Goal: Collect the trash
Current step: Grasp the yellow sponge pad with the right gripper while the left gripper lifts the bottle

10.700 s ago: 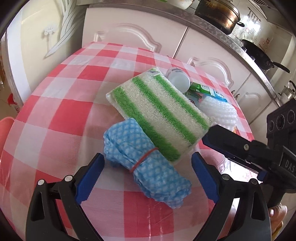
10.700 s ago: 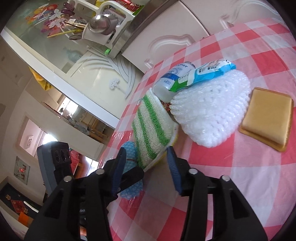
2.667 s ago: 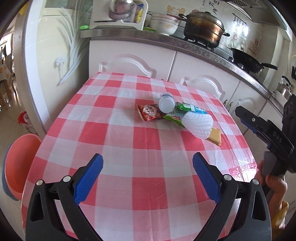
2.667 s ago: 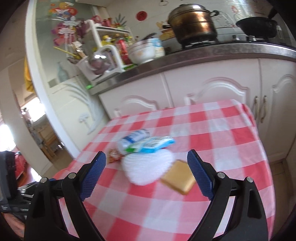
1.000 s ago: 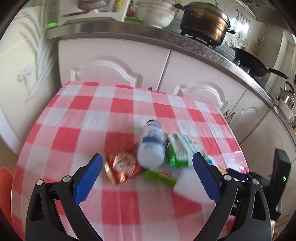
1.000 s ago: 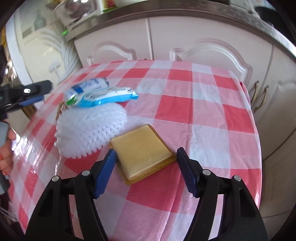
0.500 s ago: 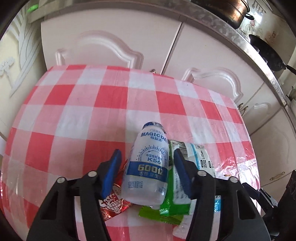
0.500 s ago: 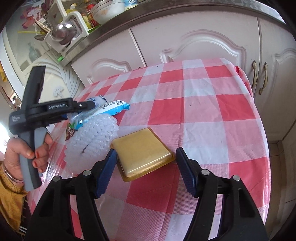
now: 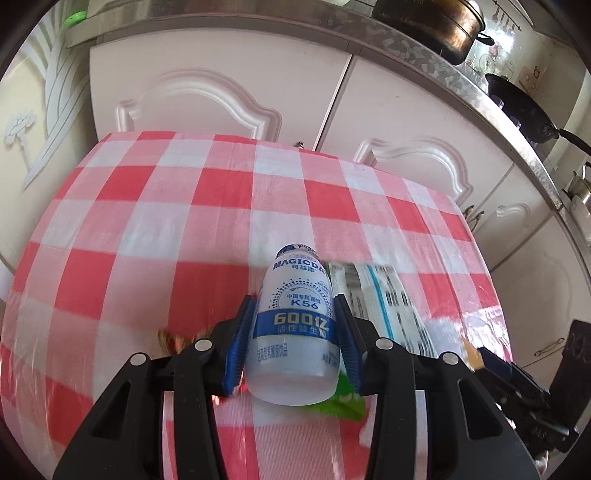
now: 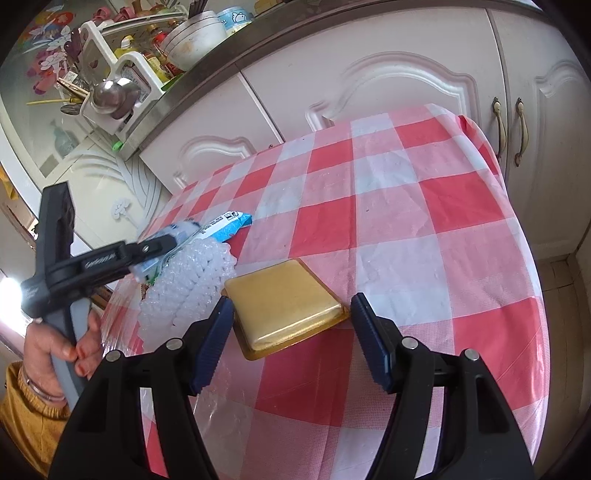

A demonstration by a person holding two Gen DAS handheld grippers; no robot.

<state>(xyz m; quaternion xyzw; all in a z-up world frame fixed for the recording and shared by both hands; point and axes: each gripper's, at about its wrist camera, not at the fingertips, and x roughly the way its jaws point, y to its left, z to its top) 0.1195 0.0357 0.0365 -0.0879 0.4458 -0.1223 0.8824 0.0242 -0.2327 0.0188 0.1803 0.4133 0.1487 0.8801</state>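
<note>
My left gripper is shut on a white plastic drink bottle with a blue label, lying on the red-and-white checked tablecloth. A blue-and-white wrapper and a green wrapper lie just right of the bottle; a red snack wrapper is blurred at its left. My right gripper is open, its jaws on either side of a flat gold packet. The left gripper also shows in the right wrist view, over the wrappers.
A white bubble-textured mesh lies left of the gold packet. White kitchen cabinets stand behind the table. A pot and pan sit on the counter. The table's right edge drops off near cabinet handles.
My left gripper has moved forward and closed its jaws onto the bottle. My right gripper stays open around the gold packet, slightly closer.
</note>
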